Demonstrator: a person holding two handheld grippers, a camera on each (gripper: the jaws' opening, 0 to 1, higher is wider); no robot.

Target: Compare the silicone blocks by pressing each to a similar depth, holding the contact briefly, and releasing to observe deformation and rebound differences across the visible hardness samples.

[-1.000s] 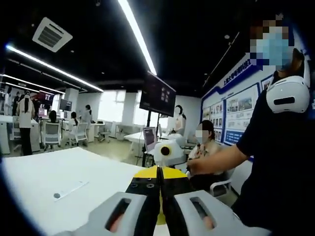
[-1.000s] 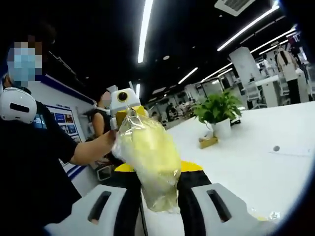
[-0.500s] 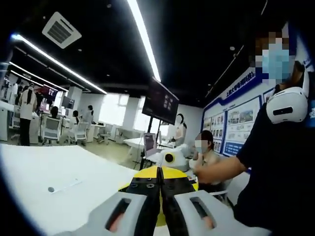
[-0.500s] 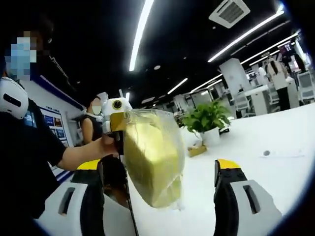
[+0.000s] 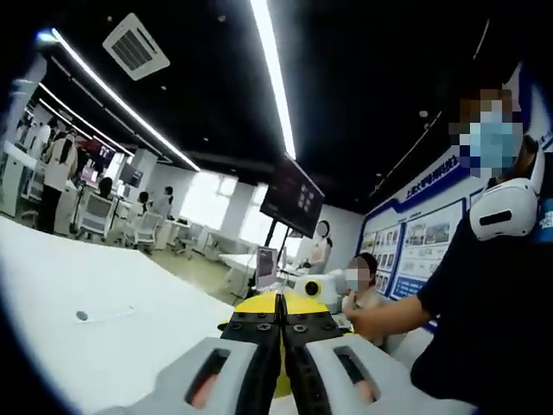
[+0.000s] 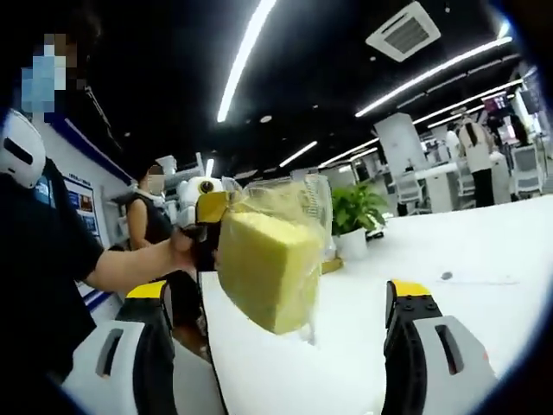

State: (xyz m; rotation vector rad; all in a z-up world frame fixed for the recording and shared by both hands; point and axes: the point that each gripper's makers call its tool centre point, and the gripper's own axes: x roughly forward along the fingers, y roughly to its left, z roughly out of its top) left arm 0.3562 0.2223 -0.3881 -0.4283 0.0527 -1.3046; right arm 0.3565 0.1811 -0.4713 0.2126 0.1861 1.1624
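Setting: large open-plan office or demo hall. Dark ceiling with long linear light strips (image 5: pixel 275 78) and a recessed air-conditioning cassette (image 5: pixel 134 47). Ahead of the left tongs' closed tips, a black display screen on a stand (image 5: pixel 292 196). To their right, a wall of blue-framed poster boards (image 5: pixel 423 251). To their left, past a broad white table (image 5: pixel 95 294), rows of desks with office chairs (image 5: pixel 91 233) and several people seated or standing. Right gripper view: potted green plant (image 6: pixel 356 210) on the white tabletop beyond the tongs, more workstations (image 6: pixel 449 177) further right.
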